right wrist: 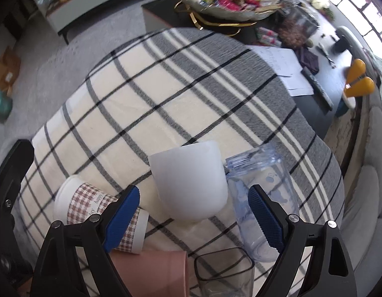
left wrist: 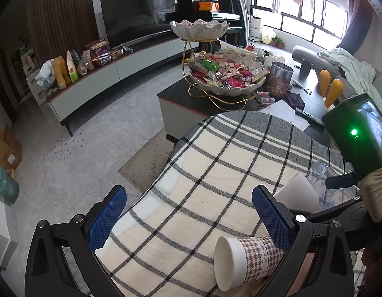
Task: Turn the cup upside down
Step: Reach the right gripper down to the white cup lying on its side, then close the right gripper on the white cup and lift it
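Observation:
A houndstooth paper cup (left wrist: 243,259) lies on its side on the plaid tablecloth (left wrist: 215,163), mouth to the left, near the right finger of my open left gripper (left wrist: 188,217). It also shows in the right wrist view (right wrist: 92,210), left of my open right gripper (right wrist: 193,212). A white cup (right wrist: 191,180) stands upside down between the right gripper's fingers, a little beyond them. A clear blue-printed tumbler (right wrist: 262,198) lies beside it on the right. A pink cup (right wrist: 153,272) and a clear square glass (right wrist: 223,269) sit nearest the camera.
A dark coffee table (left wrist: 181,96) beyond the plaid table holds a tiered candy dish (left wrist: 225,74), a nut jar (left wrist: 279,80), papers and a remote. A TV stand (left wrist: 92,84) lines the far wall. The right gripper's green body (left wrist: 359,131) shows at right.

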Demonstrator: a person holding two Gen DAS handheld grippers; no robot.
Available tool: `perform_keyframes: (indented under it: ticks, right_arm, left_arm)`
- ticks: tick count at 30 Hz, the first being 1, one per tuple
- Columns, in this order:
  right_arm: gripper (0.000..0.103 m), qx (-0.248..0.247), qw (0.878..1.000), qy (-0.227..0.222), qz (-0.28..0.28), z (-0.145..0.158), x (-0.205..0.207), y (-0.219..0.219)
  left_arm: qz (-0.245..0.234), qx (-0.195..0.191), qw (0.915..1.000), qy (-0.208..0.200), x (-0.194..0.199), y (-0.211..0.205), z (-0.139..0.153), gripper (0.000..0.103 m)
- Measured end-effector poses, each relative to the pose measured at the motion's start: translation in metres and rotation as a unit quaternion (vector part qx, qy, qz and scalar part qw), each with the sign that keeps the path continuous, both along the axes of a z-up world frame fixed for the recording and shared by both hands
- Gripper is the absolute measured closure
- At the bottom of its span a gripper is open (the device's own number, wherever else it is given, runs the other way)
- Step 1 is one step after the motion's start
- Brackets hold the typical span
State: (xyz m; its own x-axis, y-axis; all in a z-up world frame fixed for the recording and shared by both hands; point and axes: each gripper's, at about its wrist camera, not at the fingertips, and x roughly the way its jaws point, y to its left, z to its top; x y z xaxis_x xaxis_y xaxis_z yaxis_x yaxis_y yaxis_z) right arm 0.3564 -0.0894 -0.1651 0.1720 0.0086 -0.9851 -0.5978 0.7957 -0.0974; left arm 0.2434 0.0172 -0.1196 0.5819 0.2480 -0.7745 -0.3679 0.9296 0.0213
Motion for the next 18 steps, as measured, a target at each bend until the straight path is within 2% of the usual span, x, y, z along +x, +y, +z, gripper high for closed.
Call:
perform_keyframes:
  ticks: [5, 9, 14, 18]
  right_arm:
    - [0.014, -0.023, 0.999, 0.017, 0.024, -0.009, 0.004, 0.011]
    - [0.024, -0.028, 0.999, 0.039, 0.025, -0.018, 0.006, 0.013]
    - [0.034, -0.025, 0.999, 0.041, 0.016, -0.02, 0.01, 0.012]
    - [0.034, -0.015, 0.999, 0.04, 0.002, -0.019, 0.01, 0.008]
  left_arm:
    - [0.001, -0.004, 1.0, 0.003, 0.005, 0.001, -0.005, 0.0]
    - [0.003, -0.01, 0.9999, 0.009, 0.007, 0.005, -0.008, 0.0]
    - [0.004, -0.013, 0.9998, 0.014, 0.007, 0.007, -0.012, 0.0]
    - [0.004, -0.017, 0.9998, 0.011, 0.007, 0.009, -0.01, 0.0]
